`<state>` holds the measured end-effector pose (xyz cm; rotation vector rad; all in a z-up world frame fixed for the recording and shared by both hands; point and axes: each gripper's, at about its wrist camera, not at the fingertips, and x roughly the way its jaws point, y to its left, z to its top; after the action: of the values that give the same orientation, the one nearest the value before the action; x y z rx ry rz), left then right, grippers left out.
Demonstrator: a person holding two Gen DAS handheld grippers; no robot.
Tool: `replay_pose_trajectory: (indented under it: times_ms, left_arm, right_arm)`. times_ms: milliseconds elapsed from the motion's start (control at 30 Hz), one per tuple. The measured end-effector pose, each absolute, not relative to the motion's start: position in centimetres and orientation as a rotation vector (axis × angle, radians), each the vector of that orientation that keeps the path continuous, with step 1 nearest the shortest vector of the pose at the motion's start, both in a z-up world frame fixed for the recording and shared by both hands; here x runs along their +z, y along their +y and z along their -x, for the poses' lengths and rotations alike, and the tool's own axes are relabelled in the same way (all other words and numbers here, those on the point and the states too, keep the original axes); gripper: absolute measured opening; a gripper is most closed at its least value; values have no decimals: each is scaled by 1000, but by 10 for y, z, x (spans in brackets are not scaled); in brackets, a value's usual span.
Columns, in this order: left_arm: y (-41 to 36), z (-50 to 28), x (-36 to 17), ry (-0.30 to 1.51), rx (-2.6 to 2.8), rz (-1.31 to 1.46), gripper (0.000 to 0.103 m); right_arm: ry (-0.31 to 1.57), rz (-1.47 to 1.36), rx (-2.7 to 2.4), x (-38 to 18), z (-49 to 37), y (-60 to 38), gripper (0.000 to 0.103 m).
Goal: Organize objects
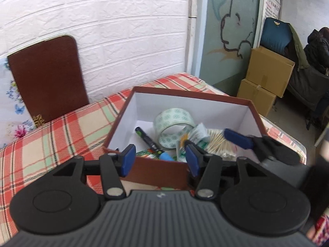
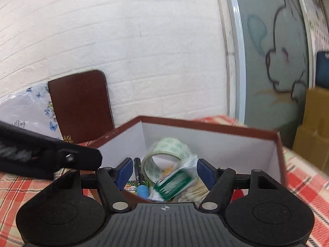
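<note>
A brown box [image 1: 185,93] with a white inside stands on a plaid cloth. In it lie a roll of printed tape [image 1: 174,127], a black marker [image 1: 150,142] with a blue cap, a bag of cotton swabs [image 1: 218,142] and a green-and-white packet [image 1: 197,135]. My left gripper [image 1: 160,159] hovers open at the box's near wall, holding nothing. My right gripper [image 2: 164,173] is open over the box [image 2: 205,124]. The blurred packet [image 2: 174,183] shows between its fingers, untouched by the pads, in front of the tape [image 2: 170,150] and right of the marker [image 2: 139,177].
A dark brown lid [image 1: 47,78] leans on the white brick wall beside a floral cushion [image 1: 12,107]. Stacked cardboard boxes [image 1: 265,78] and a chair draped with coats stand at the right. The left tool's black body [image 2: 61,158] crosses the right wrist view.
</note>
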<state>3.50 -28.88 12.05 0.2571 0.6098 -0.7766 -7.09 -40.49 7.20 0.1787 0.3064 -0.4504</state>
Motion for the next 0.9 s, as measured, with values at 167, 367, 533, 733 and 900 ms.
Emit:
replay_pose_trajectory:
  times_ms: [167,367,533,733,900]
  left_arm:
    - [-278,-28,120,606,-772,-259,56]
    - [-264,-14,118,590,-757,-279,56]
    - [-253,1,114,567,-743,-304,57]
    - [-239,19,109,554,-736,-314,59]
    - [-228,32,102,551,-720,-320,62]
  right_arm:
    - [267,-175,-491,74,105,-385,68]
    - [242,-247,-509,79,137,-383,68]
    - [213,-292,-514,85,156,-384,69]
    - [194,-333,-512,89,177,-373,69]
    - [195,-333,-505,85,189,-364,70]
